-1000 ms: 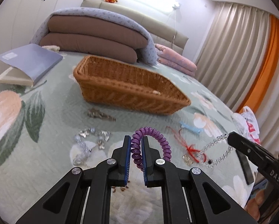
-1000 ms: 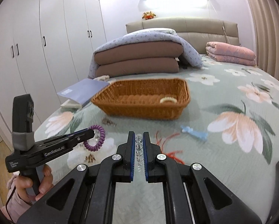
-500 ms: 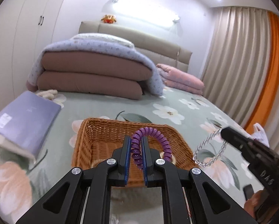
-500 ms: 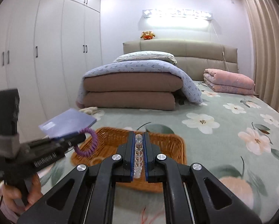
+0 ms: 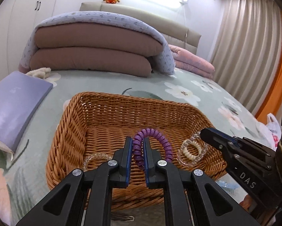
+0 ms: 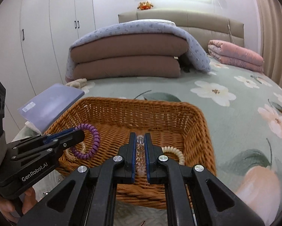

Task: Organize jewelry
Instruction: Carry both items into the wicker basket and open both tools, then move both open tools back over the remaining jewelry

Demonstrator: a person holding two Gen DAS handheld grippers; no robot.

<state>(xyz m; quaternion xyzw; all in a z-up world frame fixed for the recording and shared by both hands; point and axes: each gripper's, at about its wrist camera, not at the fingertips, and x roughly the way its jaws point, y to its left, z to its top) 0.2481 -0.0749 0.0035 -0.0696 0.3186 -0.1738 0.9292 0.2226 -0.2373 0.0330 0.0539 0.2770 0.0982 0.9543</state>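
Item, wicker basket (image 5: 75, 131): sits on the floral bedspread (image 5: 188, 86), both of my grippers poised over its open top. Item, left gripper (image 5: 137, 150): jaws nearly closed, clamped on the purple coil bracelet (image 5: 159, 137), whose loop arches up and to the right of the pads above the basket floor. Item, right gripper (image 6: 140, 154): jaws likewise narrow, pinching a clear bead bracelet (image 6: 140, 150); seen from the left wrist view, its free loop hangs below the tip, inside the basket's right end. Item, already lodged in the basket: a cream coil bracelet (image 6: 175, 153) lying on the floor near the right wall, and a clear bracelet (image 5: 95, 158) near the left front corner. Item, surroundings: purple folder (image 5: 14, 109) on the bed left of the basket, folded bedding (image 5: 93, 54) behind it, a hand (image 6: 18, 205) on the left gripper's handle. Progress, as I judge it: two pieces stowed, two more carried to the drop point but not yet released; opening both jaws is the step in hand. What else waits on the bed I cannot tell, since the near bedspread is hidden by the basket and my grippers
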